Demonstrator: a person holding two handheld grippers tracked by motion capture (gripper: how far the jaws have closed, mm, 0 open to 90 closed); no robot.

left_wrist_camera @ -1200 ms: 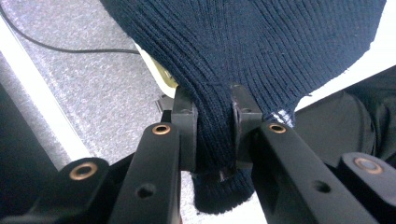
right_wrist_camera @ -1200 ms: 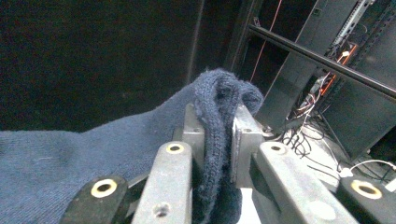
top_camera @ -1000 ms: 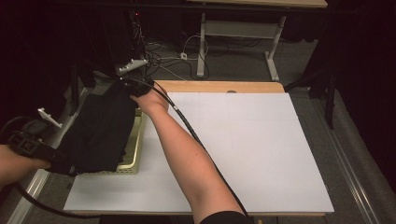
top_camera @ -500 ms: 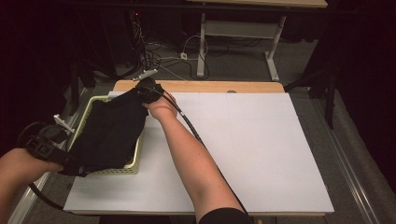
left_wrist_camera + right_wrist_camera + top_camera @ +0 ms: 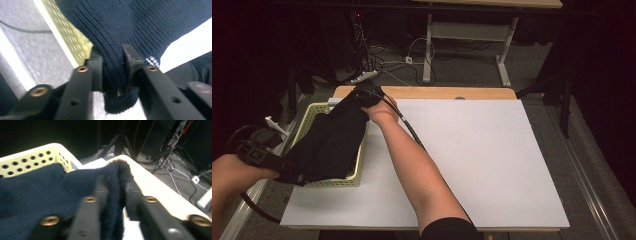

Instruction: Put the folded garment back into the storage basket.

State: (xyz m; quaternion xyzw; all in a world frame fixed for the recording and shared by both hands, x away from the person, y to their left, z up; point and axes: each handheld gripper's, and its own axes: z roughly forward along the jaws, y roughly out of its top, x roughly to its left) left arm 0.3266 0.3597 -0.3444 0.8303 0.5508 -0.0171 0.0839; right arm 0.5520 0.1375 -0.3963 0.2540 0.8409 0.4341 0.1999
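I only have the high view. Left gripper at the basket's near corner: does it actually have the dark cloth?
Observer: Yes. In the left gripper view the left gripper pinches a bunched fold of the navy knit cloth; its jaws have just been opening.
Operator: Right one?
Observer: The right gripper has a cloth edge between its pads, jaws also just opening.
Operator: Basket detail?
Observer: The basket wall is perforated with round holes.
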